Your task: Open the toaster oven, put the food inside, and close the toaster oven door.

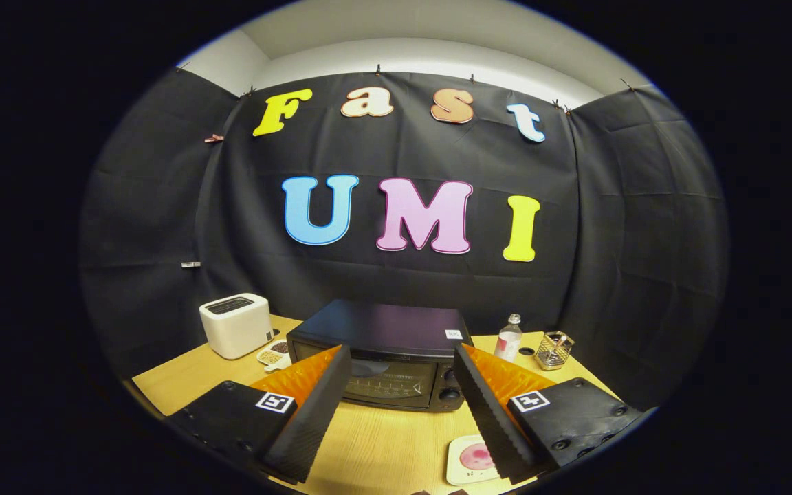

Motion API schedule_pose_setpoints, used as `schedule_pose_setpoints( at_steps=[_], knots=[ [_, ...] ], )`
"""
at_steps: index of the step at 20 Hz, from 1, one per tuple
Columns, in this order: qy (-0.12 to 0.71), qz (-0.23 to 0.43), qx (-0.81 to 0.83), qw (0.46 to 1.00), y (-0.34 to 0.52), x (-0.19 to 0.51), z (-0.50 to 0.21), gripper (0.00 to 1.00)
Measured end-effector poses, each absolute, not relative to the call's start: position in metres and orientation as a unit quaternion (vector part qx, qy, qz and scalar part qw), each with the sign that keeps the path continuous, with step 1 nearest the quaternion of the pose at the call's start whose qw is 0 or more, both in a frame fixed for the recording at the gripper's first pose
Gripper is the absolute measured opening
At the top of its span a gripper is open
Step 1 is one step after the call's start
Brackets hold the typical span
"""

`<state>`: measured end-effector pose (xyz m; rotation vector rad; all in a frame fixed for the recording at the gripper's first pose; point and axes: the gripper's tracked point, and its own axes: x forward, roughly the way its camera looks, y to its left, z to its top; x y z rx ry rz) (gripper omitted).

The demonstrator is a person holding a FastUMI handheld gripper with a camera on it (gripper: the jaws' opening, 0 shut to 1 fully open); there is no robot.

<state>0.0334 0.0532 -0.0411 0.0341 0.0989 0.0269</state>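
Wooden table (375, 447): black toaster oven (382, 361), door shut, near far edge; gripper (403, 371) jaws wide, holding nothing; food plate (471, 459) at near edge.

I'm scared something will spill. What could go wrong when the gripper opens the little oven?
1. The gripper is open, with the toaster oven just ahead; its door looks closed, and the dish of pink food sits on the table near one finger, so a low swing might knock it.
2. The bottle stands close beside the oven and could tip if the oven gets shoved.
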Motion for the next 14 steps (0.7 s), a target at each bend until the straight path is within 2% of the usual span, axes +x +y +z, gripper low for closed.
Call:
schedule_pose_setpoints(
  at_steps=[14],
  knots=[
    [0.095,-0.014,0.026,0.995,0.087,0.135,-0.077,0.98]
  ],
)
